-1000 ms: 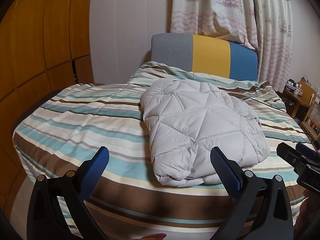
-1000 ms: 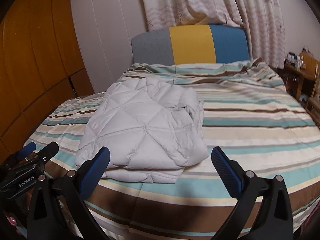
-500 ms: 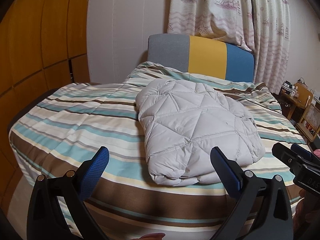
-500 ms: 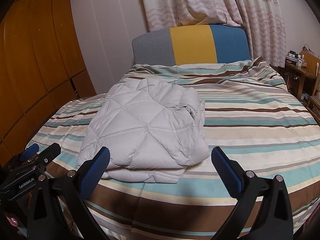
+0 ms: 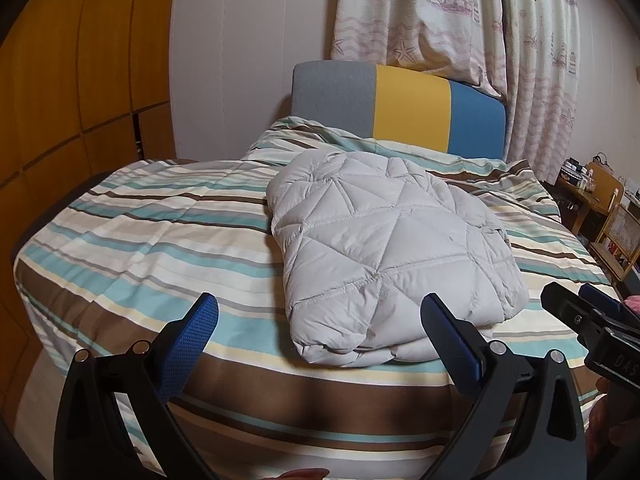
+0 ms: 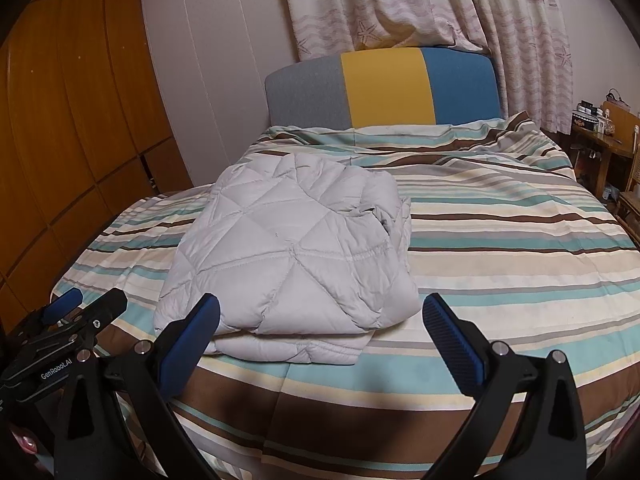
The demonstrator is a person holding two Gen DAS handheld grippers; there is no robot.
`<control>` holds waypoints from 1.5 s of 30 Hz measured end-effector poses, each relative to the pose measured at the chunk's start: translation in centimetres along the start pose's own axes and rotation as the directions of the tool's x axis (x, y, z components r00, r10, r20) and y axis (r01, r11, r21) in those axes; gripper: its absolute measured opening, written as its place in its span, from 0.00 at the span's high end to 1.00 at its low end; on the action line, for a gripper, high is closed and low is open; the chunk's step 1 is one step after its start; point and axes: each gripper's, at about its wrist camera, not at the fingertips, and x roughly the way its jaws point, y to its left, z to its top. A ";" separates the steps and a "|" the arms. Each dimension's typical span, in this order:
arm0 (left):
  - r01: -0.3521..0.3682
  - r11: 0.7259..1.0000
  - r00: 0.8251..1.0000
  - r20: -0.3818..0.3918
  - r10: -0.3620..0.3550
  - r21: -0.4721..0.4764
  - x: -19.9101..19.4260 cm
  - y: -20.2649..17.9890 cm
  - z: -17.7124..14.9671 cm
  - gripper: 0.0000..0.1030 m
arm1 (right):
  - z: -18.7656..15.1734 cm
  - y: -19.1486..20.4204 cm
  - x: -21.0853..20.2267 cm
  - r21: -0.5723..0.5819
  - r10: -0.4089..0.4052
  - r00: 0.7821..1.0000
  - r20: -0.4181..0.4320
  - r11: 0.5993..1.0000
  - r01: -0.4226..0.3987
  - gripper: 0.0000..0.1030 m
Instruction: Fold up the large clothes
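A: Left gripper (image 5: 319,330) spread wide, blue pads (image 5: 191,344) far apart, nothing between them. Hovering off the foot of the bed.

B: Right gripper (image 6: 321,330) likewise, fully spread and holding nothing. Its left pad overlaps the jacket's near corner in view; contact can't be judged.

A: Jacket location?

B: Grey quilted jacket (image 5: 384,248) folded into a thick bundle, lying on the striped bedspread (image 5: 132,240). From the left wrist it sits at 12 to 1 o'clock; from the right wrist, (image 6: 292,256), at 11 o'clock.

A: Surroundings?

B: Grey-yellow-blue headboard (image 6: 384,88) at 12 o'clock beyond the bundle, ship-print curtain (image 5: 448,20) above it, wooden wall panels (image 6: 60,140) at 9 o'clock.
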 end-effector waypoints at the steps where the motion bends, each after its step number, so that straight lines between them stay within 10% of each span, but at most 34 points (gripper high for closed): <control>1: 0.000 1.000 1.000 -0.001 0.000 0.000 0.0 0.0 0.0 0.03 | 0.0 0.0 0.0 -0.001 0.002 1.000 -0.003 1.000 -0.002 0.02; 45: 0.030 0.999 0.999 -0.016 -0.030 0.018 0.6 -0.9 -0.3 0.03 | 0.0 -0.4 0.8 0.002 0.003 0.999 -0.037 1.000 -0.003 0.02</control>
